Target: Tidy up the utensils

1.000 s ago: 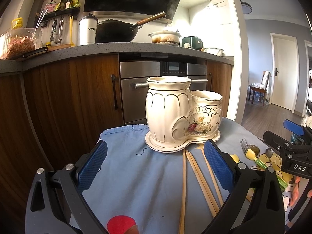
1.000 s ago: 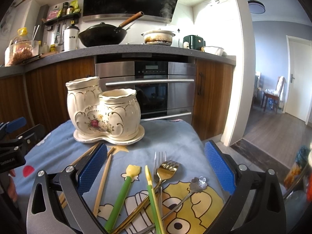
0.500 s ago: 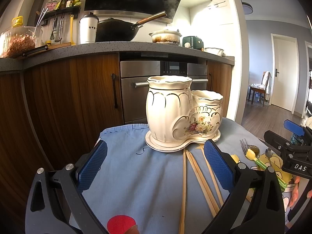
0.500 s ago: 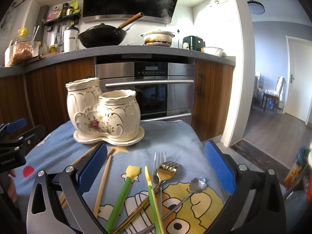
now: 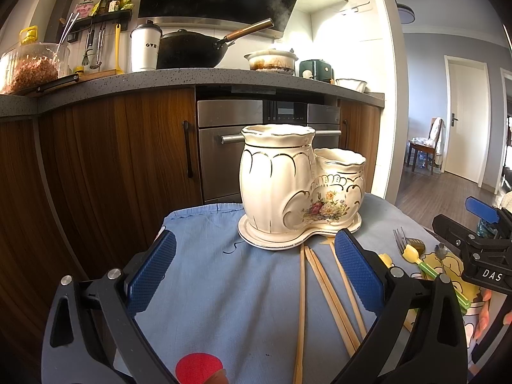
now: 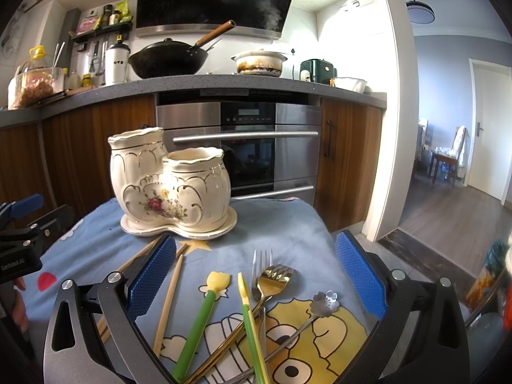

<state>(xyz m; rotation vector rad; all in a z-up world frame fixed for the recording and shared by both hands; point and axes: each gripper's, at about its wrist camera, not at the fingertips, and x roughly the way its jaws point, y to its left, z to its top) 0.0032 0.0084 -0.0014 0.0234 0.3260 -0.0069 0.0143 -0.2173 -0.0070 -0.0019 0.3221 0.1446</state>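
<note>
Nothing is being carried yet: the sorting looks to be at its very start. Both the left tongs (image 5: 254,267) and the right tongs (image 6: 254,267) are hanging released, blue pads spread wide and gripping nothing, just above the cloth-covered worktop (image 5: 224,288).

The ceramic holder (image 5: 296,188), a cream two-cup piece on its own saucer, is standing upright at the far middle of the worktop, and as far as the rims show, both cups are waiting empty. The utensils are lying loose on the near side. Wooden chopsticks (image 5: 323,291) are fanning out from the holder's saucer toward the near edge, sitting between the left tongs' pads. To their right, under the right tongs, a gold fork (image 6: 272,280), a silver fork (image 6: 261,260), a flower-ended spoon (image 6: 323,300), a green-handled utensil with a yellow tip (image 6: 204,313) and a slimmer green and yellow one (image 6: 248,307) are overlapping in a heap.

The next move likely calls for one of the tongs dropping onto a single handle, closing on it, tipping it upright and lowering it into a cup. The crossed handles on the right are asking for care, since lifting one may drag its neighbours.

The cloth is blue with cartoon prints and is wrinkling slightly. Beyond it, wood-fronted cabinets, a steel oven (image 6: 243,147), a wok (image 6: 169,59) and a steaming pot (image 6: 259,62) are filling the kitchen; a doorway on the right is opening onto a room with wooden flooring.
</note>
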